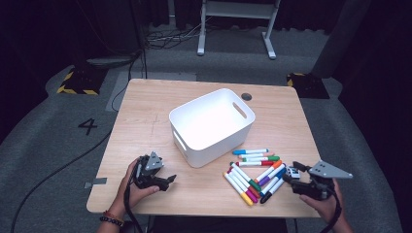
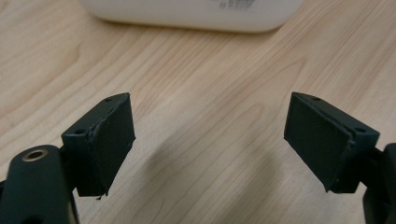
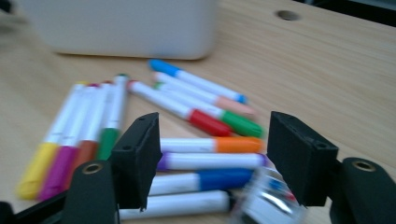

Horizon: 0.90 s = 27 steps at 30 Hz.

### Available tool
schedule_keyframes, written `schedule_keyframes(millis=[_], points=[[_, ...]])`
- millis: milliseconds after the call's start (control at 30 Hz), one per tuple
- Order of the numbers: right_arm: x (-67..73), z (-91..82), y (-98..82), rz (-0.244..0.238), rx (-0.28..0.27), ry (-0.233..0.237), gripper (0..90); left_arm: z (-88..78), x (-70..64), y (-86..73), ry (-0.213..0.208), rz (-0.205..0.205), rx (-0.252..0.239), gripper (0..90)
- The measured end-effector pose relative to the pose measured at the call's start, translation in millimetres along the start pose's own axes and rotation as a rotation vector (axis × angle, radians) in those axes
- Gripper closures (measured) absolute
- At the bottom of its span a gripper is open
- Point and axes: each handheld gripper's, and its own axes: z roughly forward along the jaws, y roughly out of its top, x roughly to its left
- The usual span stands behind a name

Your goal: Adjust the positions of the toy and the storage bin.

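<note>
Several coloured markers (image 1: pixel 255 177) lie loose on the wooden table (image 1: pixel 145 126), in front of and to the right of a white bin (image 1: pixel 218 143). My right gripper (image 1: pixel 293 174) hovers at the right end of the marker pile, held by a hand. In the right gripper view its jaws stand apart over the orange (image 3: pixel 236 144), purple and blue markers (image 3: pixel 219 178), with neither pad pressing on anything. A small shiny object (image 3: pixel 268 200) lies blurred beside the right jaw. My left gripper (image 1: pixel 169 181) rests low at the front left, open over bare wood (image 2: pixel 210 135).
The bin's base (image 2: pixel 196 14) lies just beyond the left gripper, and its wall (image 3: pixel 121 28) stands behind the markers. A round cable hole (image 1: pixel 247 96) sits near the table's far edge. Grey floor with cables and a white frame stand lies beyond the table.
</note>
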Motion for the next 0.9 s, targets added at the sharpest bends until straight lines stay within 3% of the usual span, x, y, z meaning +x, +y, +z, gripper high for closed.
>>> schedule_keyframes(millis=[133,233,300,400,533,700,900], points=[[36.8,10.5,5.1,-0.069,0.006,0.118,43.7,2.8,3.3,-3.2,-0.010,-0.008,0.000,16.3],[60.4,20.4,4.2,-0.116,0.027,0.191,49.1,5.4,7.6,-6.4,-0.030,-0.043,0.002,16.1],[73.4,26.4,2.9,-0.137,0.038,0.235,51.8,4.8,9.8,-6.6,-0.012,-0.044,0.017,16.2],[90.2,35.5,0.2,-0.176,0.072,0.288,54.7,5.4,12.9,-6.8,0.008,-0.082,0.027,16.0],[103.3,43.9,-4.1,-0.207,0.107,0.320,57.6,5.9,12.0,-6.7,0.033,-0.080,0.040,15.3],[108.4,52.2,-9.2,-0.241,0.141,0.302,59.4,6.3,11.7,-6.7,0.039,-0.080,0.037,14.9],[109.1,58.9,-10.7,-0.230,0.169,0.304,63.0,6.3,11.5,-6.7,0.041,-0.080,0.038,14.8]])
